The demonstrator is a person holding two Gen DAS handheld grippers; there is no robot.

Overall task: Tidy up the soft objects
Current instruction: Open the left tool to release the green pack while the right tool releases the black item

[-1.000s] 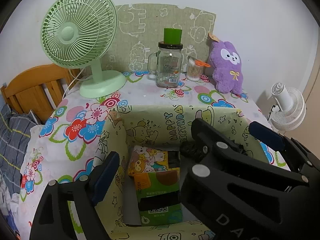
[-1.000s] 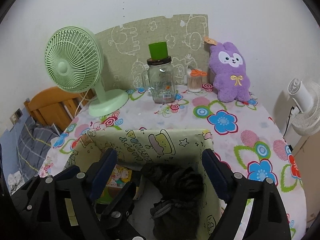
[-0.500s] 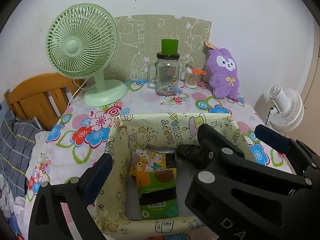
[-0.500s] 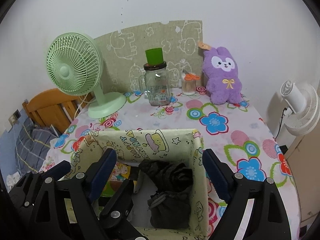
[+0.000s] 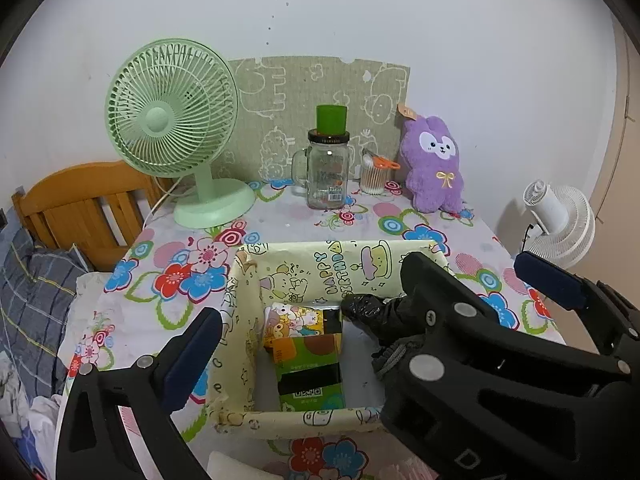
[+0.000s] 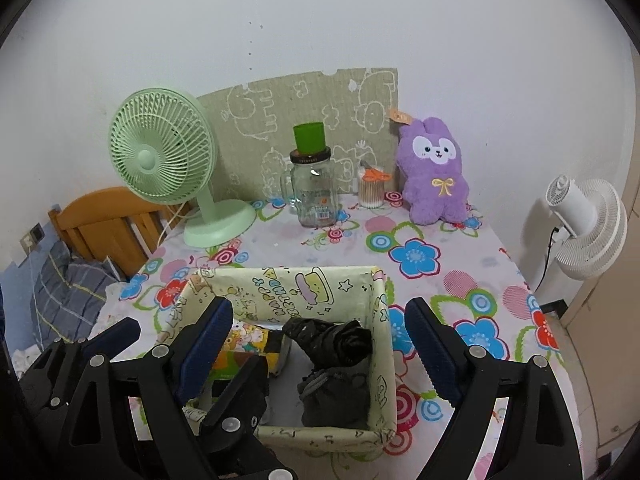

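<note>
A yellow-green cartoon-print box [image 5: 320, 266] [image 6: 320, 286] sits on the flowered table. Inside lie a black bag [image 6: 334, 340] [image 5: 366, 310], a dark grey pouch [image 6: 334, 394] and printed packets [image 5: 308, 356] [image 6: 244, 338]. A purple plush bunny [image 5: 434, 166] [image 6: 434, 174] sits upright at the back right against the wall. My left gripper [image 5: 308, 348] is open and empty above the box. My right gripper [image 6: 320, 350] is open and empty, its fingers either side of the box.
At the back stand a green fan [image 5: 176, 120] [image 6: 168, 148], a glass jar [image 5: 326, 174] [image 6: 314, 192] with a green cup on top, and a cotton-swab cup [image 6: 370, 190]. A white fan [image 6: 584, 224] stands off the table's right; a wooden bedhead [image 5: 80, 208] is left.
Both grippers have pulled back and up from the box, so more of the table and wall shows. Both stay open. The box contents have not moved.
</note>
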